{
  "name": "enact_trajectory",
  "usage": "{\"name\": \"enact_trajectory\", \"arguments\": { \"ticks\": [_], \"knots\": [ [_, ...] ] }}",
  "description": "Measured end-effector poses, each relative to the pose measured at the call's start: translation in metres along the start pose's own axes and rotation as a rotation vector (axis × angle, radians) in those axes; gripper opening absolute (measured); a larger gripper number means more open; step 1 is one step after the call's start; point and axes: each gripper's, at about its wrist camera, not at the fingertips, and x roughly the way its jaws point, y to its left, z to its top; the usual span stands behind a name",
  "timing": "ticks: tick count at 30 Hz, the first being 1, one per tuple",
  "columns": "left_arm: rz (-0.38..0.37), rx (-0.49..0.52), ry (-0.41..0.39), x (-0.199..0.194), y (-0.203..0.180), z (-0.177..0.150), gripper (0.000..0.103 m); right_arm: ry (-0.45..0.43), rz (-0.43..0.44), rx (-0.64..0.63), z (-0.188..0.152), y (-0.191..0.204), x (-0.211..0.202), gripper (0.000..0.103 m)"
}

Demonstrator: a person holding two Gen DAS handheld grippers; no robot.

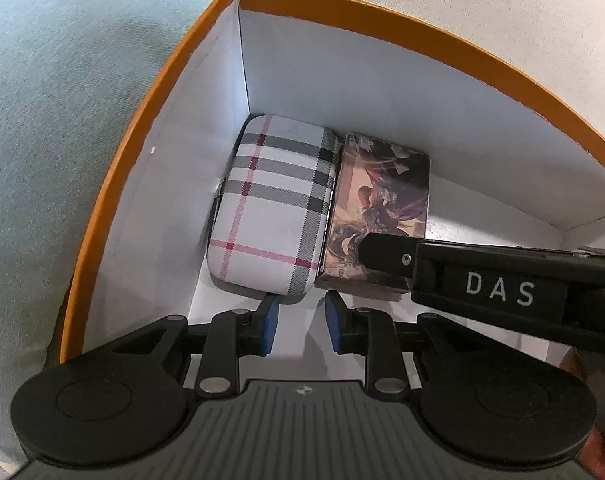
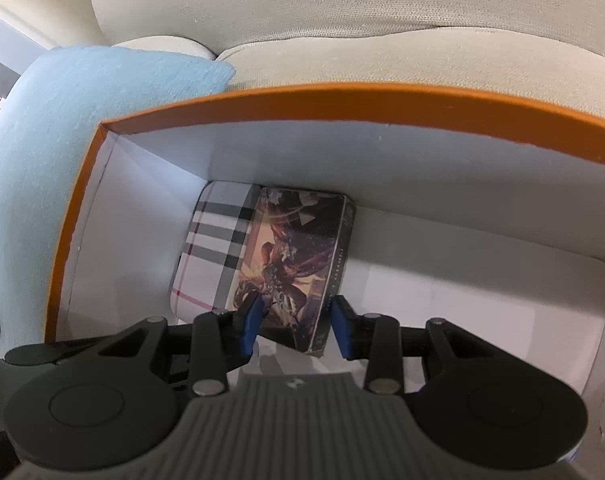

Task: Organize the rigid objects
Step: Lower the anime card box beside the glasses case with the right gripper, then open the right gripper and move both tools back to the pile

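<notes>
Beige sofa cushions [image 2: 342, 20] fill the background, with a pale blue pillow [image 2: 82, 120] at the left of both views. On them sits an orange-rimmed box [image 1: 142, 112] with white inner walls.

Plaid case [image 1: 270, 204]: lies flat in the box's far left corner, long axis running away from the camera, touching the card box along its right side.

Card box [image 2: 290, 264]: illustrated, long axis parallel to the case.

Left gripper [image 1: 301, 322]: blue pads narrowly apart, holding nothing, just short of the case's near end.

Right gripper [image 2: 296, 322]: pads pinching the card box's near end from both sides.

The left view alone shows the right gripper's black body crossing the card box; the right view hides most of the case. The box's right end is cut off.
</notes>
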Motion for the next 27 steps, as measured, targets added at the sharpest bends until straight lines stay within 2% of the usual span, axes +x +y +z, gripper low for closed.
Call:
{"name": "enact_trajectory", "arguments": {
  "ticks": [7,12,13,15,16,18,20,22,24,27],
  "knots": [
    [0.007,0.021,-0.02,-0.018,0.008,-0.008,0.036,-0.004,0.004,-0.009,0.0,0.004,-0.014,0.04],
    [-0.01,0.073,-0.107,-0.053,0.002,-0.024,0.036,-0.069,-0.012,-0.063,-0.008,0.011,-0.052,0.041],
    [-0.023,0.084,-0.135,-0.063,-0.036,-0.023,0.036,-0.09,-0.017,-0.07,-0.012,0.011,-0.062,0.042],
    [-0.068,0.115,-0.191,-0.081,-0.047,-0.031,0.036,-0.132,-0.026,-0.071,-0.019,0.007,-0.084,0.043],
    [-0.086,0.126,-0.213,-0.086,-0.071,-0.033,0.036,-0.164,-0.039,-0.065,-0.024,0.004,-0.099,0.043],
    [-0.144,0.16,-0.267,-0.104,-0.085,-0.038,0.036,-0.23,-0.054,-0.065,-0.034,-0.002,-0.125,0.043],
    [-0.181,0.207,-0.305,-0.109,-0.126,-0.036,0.036,-0.299,-0.075,-0.065,-0.045,-0.009,-0.15,0.045],
    [-0.213,0.267,-0.343,-0.117,-0.144,-0.043,0.036,-0.36,-0.105,-0.07,-0.056,-0.017,-0.172,0.046],
    [-0.248,0.316,-0.361,-0.131,-0.159,-0.052,0.036,-0.415,-0.175,-0.065,-0.068,-0.03,-0.193,0.046],
    [-0.269,0.366,-0.383,-0.151,-0.186,-0.069,0.036,-0.447,-0.233,-0.037,-0.083,-0.053,-0.216,0.046]
  ]
}}
